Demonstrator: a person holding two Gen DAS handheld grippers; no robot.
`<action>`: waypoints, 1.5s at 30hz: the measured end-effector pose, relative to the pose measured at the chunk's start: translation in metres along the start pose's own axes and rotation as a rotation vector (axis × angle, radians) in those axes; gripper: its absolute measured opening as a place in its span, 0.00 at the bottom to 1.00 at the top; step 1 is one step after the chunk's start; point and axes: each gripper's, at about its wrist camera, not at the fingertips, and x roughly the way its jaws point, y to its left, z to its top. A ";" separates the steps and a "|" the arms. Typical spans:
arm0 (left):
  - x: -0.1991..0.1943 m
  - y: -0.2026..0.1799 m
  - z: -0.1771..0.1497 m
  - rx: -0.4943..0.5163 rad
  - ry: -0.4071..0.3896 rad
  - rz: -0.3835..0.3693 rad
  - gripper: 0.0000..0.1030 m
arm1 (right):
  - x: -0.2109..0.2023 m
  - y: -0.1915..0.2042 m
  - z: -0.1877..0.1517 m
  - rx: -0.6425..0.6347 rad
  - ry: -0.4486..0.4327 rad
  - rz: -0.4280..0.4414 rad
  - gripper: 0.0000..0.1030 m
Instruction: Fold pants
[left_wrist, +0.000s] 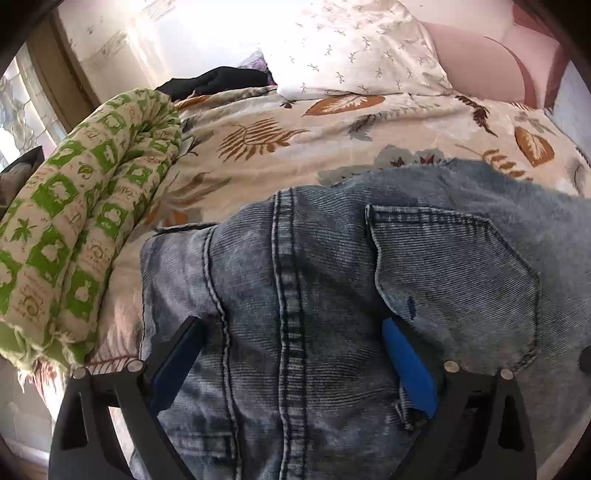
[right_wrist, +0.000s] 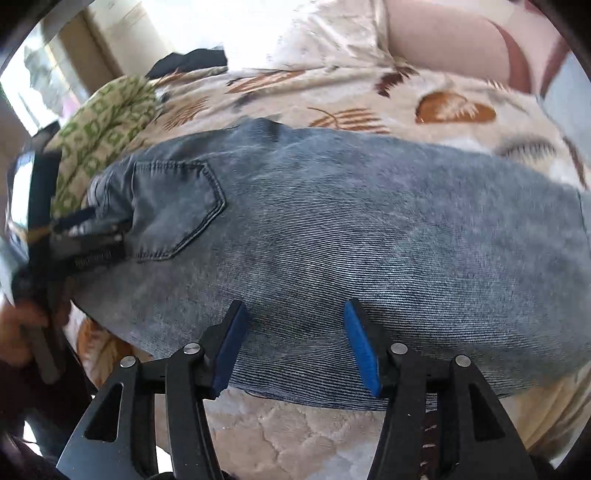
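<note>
The bed (left_wrist: 332, 147) carries the jeans (right_wrist: 332, 221), lying flat with their long axis running left to right across me. My left gripper (left_wrist: 291, 325) hovers over the seat by the back pocket (left_wrist: 450, 277), jaws spread wide, holding nothing. My right gripper (right_wrist: 293, 314) sits at the near edge of the leg, jaws also spread, nearer the hem

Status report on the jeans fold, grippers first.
Left gripper open, over the jeans' seat seam. Right gripper open at the leg's near edge. Jeans flat on the bedspread. Green rolled blanket alongside, clear of them.
</note>
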 end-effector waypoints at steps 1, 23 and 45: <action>-0.008 0.000 0.001 -0.001 -0.007 -0.001 0.94 | -0.002 0.000 0.001 -0.001 -0.001 0.003 0.52; -0.120 -0.229 0.087 0.398 -0.226 -0.330 0.95 | -0.178 -0.252 -0.082 0.723 -0.363 0.033 0.57; -0.084 -0.412 0.131 0.848 0.026 -0.701 0.95 | -0.114 -0.308 -0.120 1.069 -0.304 0.369 0.64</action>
